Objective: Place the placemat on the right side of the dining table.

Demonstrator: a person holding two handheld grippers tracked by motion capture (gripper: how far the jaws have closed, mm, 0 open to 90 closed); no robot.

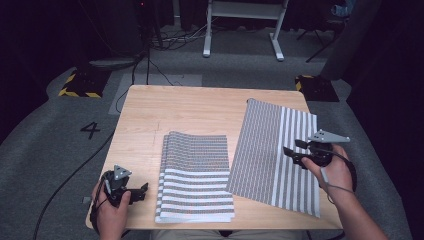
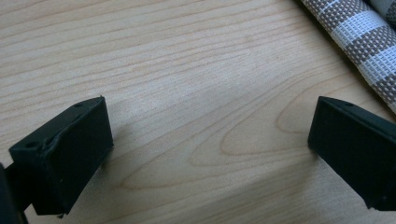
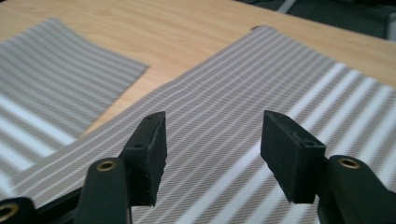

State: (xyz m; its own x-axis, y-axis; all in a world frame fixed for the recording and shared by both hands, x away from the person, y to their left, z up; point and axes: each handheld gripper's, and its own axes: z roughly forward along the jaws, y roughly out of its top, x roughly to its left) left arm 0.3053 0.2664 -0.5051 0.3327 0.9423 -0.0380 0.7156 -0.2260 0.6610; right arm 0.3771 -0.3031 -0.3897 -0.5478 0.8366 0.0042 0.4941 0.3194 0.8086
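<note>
On the wooden counter [image 1: 150, 107] lay a stack of striped mats [image 1: 196, 177] and one loose mat [image 1: 272, 155]. The right gripper [image 1: 292, 148] hovered open over the loose mat; the left gripper [image 1: 142, 192] waited open beside the stack. Pinching an edge squarely would probably serve best.

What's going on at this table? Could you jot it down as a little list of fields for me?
table: light wooden table
middle: stack of striped woven placemats, edges fanned
right side: single striped placemat, flat, set at an angle
left claw: open, over bare wood beside the stack, holding nothing
right claw: open, over the single placemat, holding nothing
</note>
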